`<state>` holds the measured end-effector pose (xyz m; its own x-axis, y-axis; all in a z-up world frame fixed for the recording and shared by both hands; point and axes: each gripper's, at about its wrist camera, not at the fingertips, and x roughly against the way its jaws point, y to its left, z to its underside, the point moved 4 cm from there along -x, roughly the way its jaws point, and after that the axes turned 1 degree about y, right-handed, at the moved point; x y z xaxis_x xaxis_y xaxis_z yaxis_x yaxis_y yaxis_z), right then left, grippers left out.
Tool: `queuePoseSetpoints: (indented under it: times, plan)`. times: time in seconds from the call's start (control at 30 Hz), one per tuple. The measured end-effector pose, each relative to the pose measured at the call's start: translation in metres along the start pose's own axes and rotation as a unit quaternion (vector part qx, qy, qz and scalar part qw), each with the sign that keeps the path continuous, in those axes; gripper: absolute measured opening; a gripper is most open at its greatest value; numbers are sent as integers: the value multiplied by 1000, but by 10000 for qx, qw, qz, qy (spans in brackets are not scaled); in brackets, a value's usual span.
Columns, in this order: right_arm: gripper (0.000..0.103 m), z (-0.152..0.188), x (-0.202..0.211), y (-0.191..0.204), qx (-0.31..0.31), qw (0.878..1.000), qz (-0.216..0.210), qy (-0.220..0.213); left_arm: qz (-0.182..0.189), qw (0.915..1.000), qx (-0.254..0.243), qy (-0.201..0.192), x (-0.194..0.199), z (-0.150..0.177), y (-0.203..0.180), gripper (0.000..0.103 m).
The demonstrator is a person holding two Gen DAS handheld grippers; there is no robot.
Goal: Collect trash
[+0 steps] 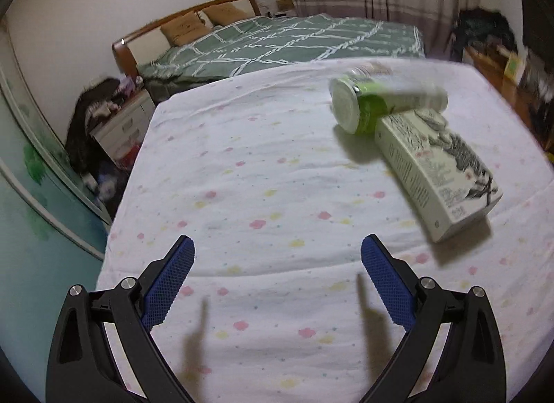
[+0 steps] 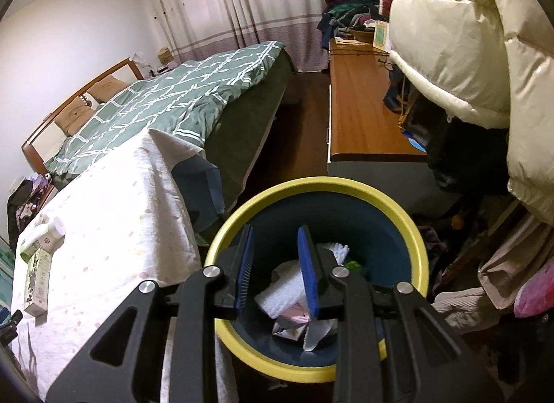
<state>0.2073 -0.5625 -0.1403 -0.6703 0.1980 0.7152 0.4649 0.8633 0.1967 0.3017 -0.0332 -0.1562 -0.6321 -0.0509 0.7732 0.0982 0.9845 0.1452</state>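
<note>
A green and white bottle (image 1: 381,101) lies on its side on the white flowered sheet (image 1: 259,178). Its end touches a pale green box (image 1: 439,167) that lies flat. My left gripper (image 1: 277,243) is open wide and empty above the sheet, short of both and to their left. In the right wrist view the bottle (image 2: 45,233) and the box (image 2: 38,281) show at far left. My right gripper (image 2: 276,233) hangs over a yellow-rimmed blue bin (image 2: 318,183), jaws a narrow gap apart with nothing between them. White foam pieces (image 2: 287,292) and paper scraps lie in the bin.
A bed with a green checked quilt (image 2: 166,98) stands beyond the sheet-covered surface. A wooden desk (image 2: 363,108) is behind the bin, and a white puffy jacket (image 2: 450,39) hangs at right. Clothes are piled on the floor (image 2: 484,281) beside the bin. A white nightstand (image 1: 124,126) stands at left.
</note>
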Motion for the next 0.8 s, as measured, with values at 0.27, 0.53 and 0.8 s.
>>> queuePoseSetpoints:
  times: [0.27,0.53,0.8]
  plan:
    - [25,-4,2,19,121,9999,-108,-19,933,9956,14,-14,15,-27,-62,96]
    - [27,0,-5,21,118,9996,-259,81,829,9948,437,389,-17,-60,-106,96]
    - [27,4,-14,22,80,9992,-360,170,682,9929,574,783,-55,-66,-117,93]
